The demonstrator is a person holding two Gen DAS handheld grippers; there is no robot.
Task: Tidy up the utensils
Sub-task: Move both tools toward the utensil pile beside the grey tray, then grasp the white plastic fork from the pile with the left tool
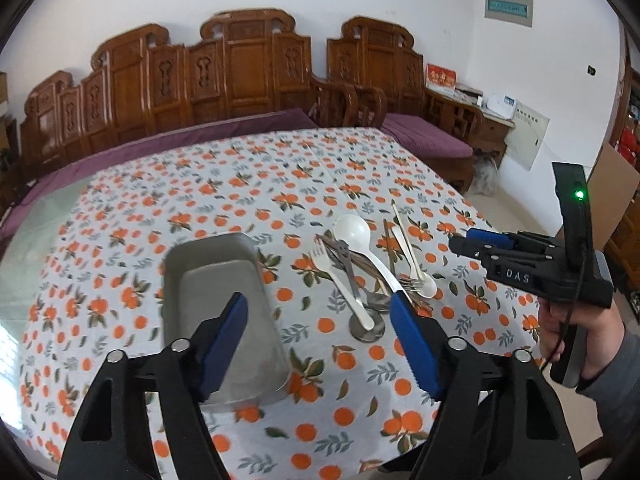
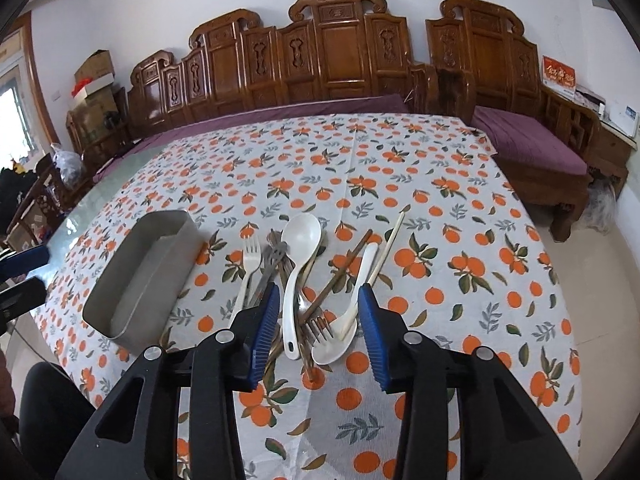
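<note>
Two grippers hover over a table point(image 2: 440, 208) in an orange-print cloth. Left gripper point(image 1: 320, 340) and right gripper point(image 2: 318, 332) both gape, holding nothing. Mixed utensils point(image 2: 304, 280) lie heaped just right of an empty metal tray point(image 1: 224, 292), near the front edge.

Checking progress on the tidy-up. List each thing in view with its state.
metal tray: empty, flat on the table
utensil pile: jumbled beside the tray, unsorted
large white spoon: lying on the pile
white fork: lying on the cloth
left gripper: open, holding nothing
right gripper: open, over the pile
</note>
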